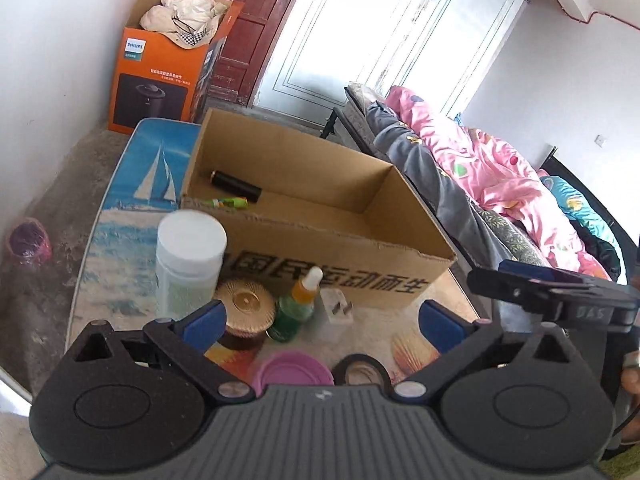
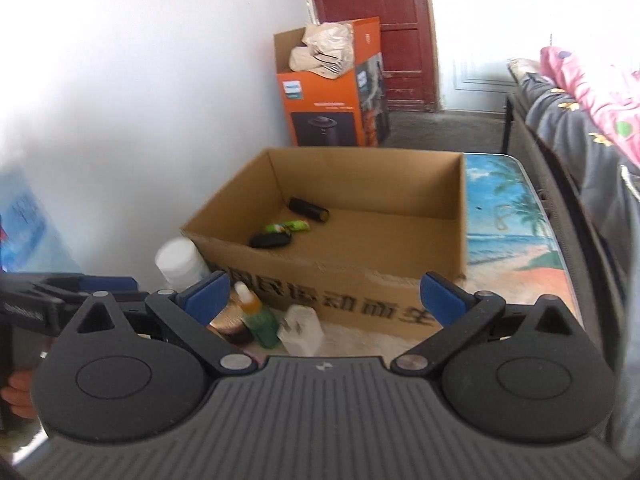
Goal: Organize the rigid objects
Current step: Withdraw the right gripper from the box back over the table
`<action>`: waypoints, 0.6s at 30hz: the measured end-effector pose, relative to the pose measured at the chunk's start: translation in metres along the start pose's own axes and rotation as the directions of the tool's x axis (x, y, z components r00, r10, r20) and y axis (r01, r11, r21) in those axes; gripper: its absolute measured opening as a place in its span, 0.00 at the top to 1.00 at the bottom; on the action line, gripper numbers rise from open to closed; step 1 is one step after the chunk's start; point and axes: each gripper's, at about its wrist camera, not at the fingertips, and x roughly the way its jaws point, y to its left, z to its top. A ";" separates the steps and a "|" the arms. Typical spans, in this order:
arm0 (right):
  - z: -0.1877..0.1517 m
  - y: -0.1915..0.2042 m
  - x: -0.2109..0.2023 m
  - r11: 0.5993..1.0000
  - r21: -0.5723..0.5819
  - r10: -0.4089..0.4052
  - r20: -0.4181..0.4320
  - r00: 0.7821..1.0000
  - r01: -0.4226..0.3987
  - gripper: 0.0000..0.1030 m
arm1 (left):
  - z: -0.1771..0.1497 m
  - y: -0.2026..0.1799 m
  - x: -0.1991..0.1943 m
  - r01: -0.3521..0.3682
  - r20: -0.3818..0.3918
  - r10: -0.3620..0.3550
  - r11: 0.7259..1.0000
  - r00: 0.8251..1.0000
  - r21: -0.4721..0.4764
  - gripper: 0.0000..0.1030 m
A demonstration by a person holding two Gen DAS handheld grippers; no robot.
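Observation:
An open cardboard box [image 1: 328, 240] [image 2: 360, 292] stands on the beach-print table [image 1: 120, 232]. Inside lie a black cylinder [image 1: 236, 186] [image 2: 309, 209], a green wrapped item [image 1: 228, 202] [image 2: 294, 226] and a black oval thing [image 2: 269, 240]. In front of the box stand a white-capped jar [image 1: 190, 260] [image 2: 180, 260], a gold-lidded jar [image 1: 246, 312], a green bottle with an orange top [image 1: 298, 304] [image 2: 258, 318] and a white plug [image 1: 336, 306] [image 2: 300, 330]. A purple lid [image 1: 294, 370] and a black tape ring [image 1: 362, 368] lie nearest. My left gripper [image 1: 320, 320] is open and empty above them. My right gripper [image 2: 324, 296] is open and empty before the box.
An orange Philips carton [image 1: 160, 80] [image 2: 332, 96] with cloth stands on the floor by the red door [image 1: 244, 20]. A bed with a pink quilt [image 1: 480, 168] runs along the right. A purple bin [image 1: 28, 244] sits on the floor at left. The right gripper shows at the right of the left wrist view [image 1: 560, 296].

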 end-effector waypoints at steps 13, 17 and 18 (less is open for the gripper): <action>-0.079 -0.013 0.038 0.999 0.035 -0.028 0.034 0.999 0.027 0.01 | -0.097 -0.083 0.053 -0.119 -0.047 0.154 0.896 0.987 0.427 0.01; -0.086 -0.013 0.051 0.998 0.050 0.041 -0.025 0.999 -0.040 0.01 | -0.112 -0.092 0.058 -0.091 -0.050 0.127 0.887 0.991 0.453 0.04; -0.088 -0.013 0.056 0.998 0.049 0.052 -0.036 0.998 -0.050 0.02 | -0.115 -0.092 0.059 -0.082 -0.055 0.120 0.886 0.991 0.456 0.07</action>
